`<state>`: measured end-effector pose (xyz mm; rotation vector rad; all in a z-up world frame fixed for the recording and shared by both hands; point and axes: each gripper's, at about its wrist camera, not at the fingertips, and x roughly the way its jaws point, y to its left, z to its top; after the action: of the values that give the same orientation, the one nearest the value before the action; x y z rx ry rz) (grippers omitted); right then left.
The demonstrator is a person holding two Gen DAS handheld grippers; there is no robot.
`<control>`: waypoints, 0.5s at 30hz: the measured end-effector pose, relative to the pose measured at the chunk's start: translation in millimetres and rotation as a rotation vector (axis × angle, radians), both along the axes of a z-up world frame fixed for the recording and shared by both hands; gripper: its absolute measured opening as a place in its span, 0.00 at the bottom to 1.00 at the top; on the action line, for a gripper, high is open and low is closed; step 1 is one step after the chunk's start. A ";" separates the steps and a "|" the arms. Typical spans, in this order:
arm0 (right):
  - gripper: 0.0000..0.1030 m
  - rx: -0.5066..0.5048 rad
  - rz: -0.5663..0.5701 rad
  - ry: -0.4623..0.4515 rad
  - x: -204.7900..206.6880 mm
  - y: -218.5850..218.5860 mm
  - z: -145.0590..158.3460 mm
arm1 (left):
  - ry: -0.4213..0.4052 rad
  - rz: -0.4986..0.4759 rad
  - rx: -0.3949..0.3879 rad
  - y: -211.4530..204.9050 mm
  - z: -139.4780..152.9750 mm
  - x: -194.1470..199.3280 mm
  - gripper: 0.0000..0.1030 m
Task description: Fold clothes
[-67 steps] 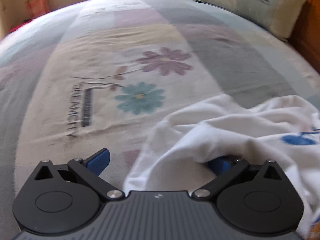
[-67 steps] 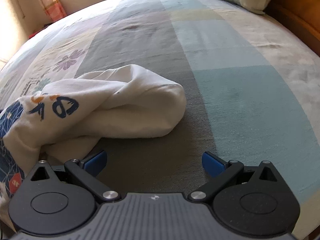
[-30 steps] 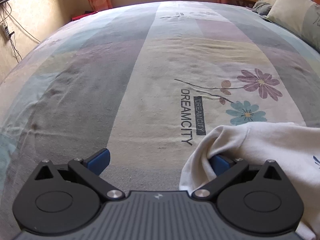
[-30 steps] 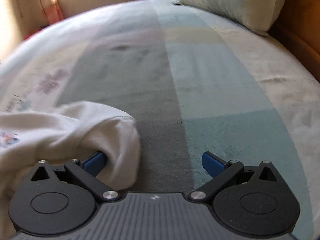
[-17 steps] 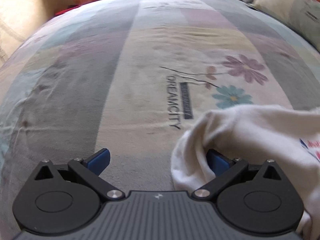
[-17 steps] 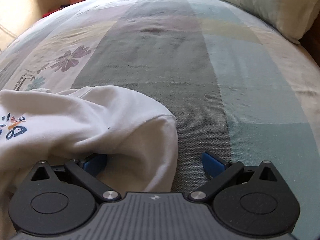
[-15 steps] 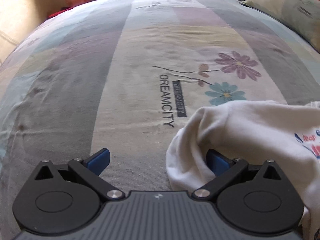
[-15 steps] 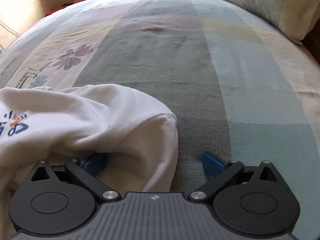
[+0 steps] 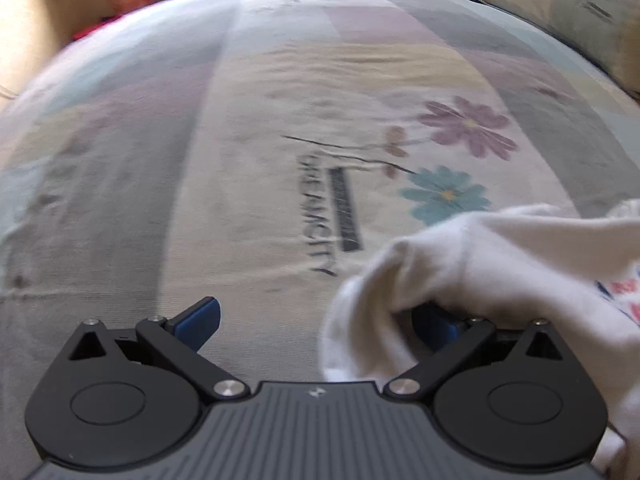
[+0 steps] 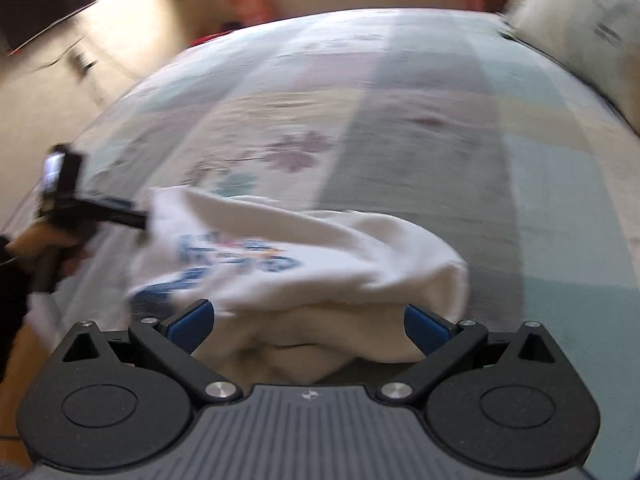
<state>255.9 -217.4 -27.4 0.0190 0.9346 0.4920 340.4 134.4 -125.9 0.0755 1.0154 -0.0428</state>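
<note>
A crumpled white T-shirt [image 10: 320,264] with a blue print lies bunched on the bed. In the left wrist view the shirt [image 9: 500,264] drapes over the right blue finger [image 9: 434,326]. My left gripper [image 9: 316,320] is open, with only one finger in the cloth. My right gripper [image 10: 306,320] is open, its jaws wide apart with the folded shirt edge between them, not pinched. The left gripper also shows in the right wrist view [image 10: 116,212], held by a hand at the shirt's far left end.
The bed cover [image 9: 280,120] has pastel stripes, printed flowers [image 9: 468,128] and dark lettering. A pillow [image 10: 584,36] lies at the far right by the headboard. A dark screen [image 10: 44,4] hangs on the wall at the left.
My right gripper has swung left and pulled back, so the whole shirt and the left gripper now show in its view. The left view has shifted slightly; the shirt still hangs over its right finger.
</note>
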 end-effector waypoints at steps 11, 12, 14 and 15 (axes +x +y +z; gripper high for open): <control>1.00 -0.072 0.165 -0.063 -29.2 79.4 4.3 | -0.086 0.092 0.072 13.7 14.0 36.2 1.00; 1.00 -0.064 0.166 -0.053 -28.3 81.6 3.2 | -0.098 0.095 0.087 13.7 17.6 41.6 1.00; 1.00 -0.044 0.164 -0.040 -26.9 84.2 2.3 | -0.118 0.105 0.098 15.8 24.5 53.6 1.00; 1.00 -0.033 0.161 -0.037 -26.5 84.7 2.5 | -0.129 0.114 0.107 17.5 28.6 60.6 1.00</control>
<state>229.4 -132.7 -25.0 -0.0958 0.9119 0.6238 401.0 152.0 -97.3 0.1159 0.8912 0.1190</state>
